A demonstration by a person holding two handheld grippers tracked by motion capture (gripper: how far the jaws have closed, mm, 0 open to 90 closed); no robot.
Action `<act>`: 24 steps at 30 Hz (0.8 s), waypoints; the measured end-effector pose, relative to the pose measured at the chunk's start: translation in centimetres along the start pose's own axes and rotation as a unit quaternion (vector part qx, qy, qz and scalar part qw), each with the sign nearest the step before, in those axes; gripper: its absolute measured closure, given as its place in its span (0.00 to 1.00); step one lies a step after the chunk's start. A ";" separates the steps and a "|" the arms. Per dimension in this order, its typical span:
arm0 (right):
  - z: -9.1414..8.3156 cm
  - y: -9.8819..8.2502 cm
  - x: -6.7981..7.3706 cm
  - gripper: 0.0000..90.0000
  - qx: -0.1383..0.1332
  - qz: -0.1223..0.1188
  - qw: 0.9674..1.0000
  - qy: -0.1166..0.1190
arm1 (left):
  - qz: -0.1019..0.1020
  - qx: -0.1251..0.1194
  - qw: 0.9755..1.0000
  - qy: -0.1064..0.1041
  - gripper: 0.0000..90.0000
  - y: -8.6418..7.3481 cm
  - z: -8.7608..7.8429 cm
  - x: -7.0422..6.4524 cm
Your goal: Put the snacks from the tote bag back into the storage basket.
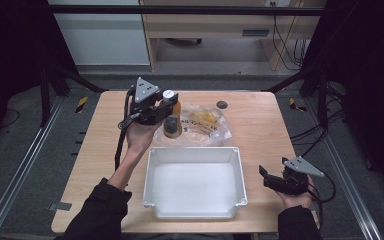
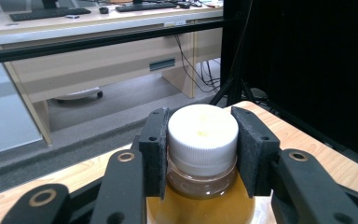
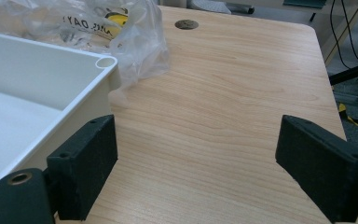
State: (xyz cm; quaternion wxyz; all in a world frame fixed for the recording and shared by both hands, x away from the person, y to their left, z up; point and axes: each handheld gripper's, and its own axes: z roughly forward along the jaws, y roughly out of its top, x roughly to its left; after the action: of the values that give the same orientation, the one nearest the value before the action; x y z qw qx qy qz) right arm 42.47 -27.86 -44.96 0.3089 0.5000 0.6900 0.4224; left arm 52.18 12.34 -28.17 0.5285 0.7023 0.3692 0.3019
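Bottle is sitting clamped in the left gripper, the two black pads pressing against either side of its white cap and neck. In the left gripper view the amber liquid is showing through the clear shoulder just below the cap, and the jaws are standing closed around it (nothing else is lying between them). From the high view the bottle is hanging upright in that gripper over the far part of the table, just beside a crumpled clear bag with something yellow inside; I cannot tell whether its base is touching the tabletop. A white tray is lying nearer the person, between the two forearms, with the bag just behind its far rim.

The right gripper is resting low at the table's right side, near the tray's right wall. Its jaws are standing wide apart, gripping nothing, with bare wood showing between them in the right gripper view, and the tray's corner is sitting just to their left.
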 end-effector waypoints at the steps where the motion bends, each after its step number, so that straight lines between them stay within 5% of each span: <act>1: 0.0 0.0 0.0 0.14 0.000 0.000 1.000 0.000 | 0.000 -0.002 1.000 -0.001 0.65 0.0 -0.1 -0.1; 24: -0.1 0.0 0.1 0.14 -0.001 0.001 1.000 0.000 | 0.003 -0.009 1.000 -0.015 0.65 -1.8 -3.8 -1.7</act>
State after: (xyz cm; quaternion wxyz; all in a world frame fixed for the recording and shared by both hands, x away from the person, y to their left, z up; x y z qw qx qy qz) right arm 42.30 -27.83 -44.91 0.3093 0.5006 0.6889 0.4233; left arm 47.82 13.15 -29.01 0.5391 0.7035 0.3560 0.2961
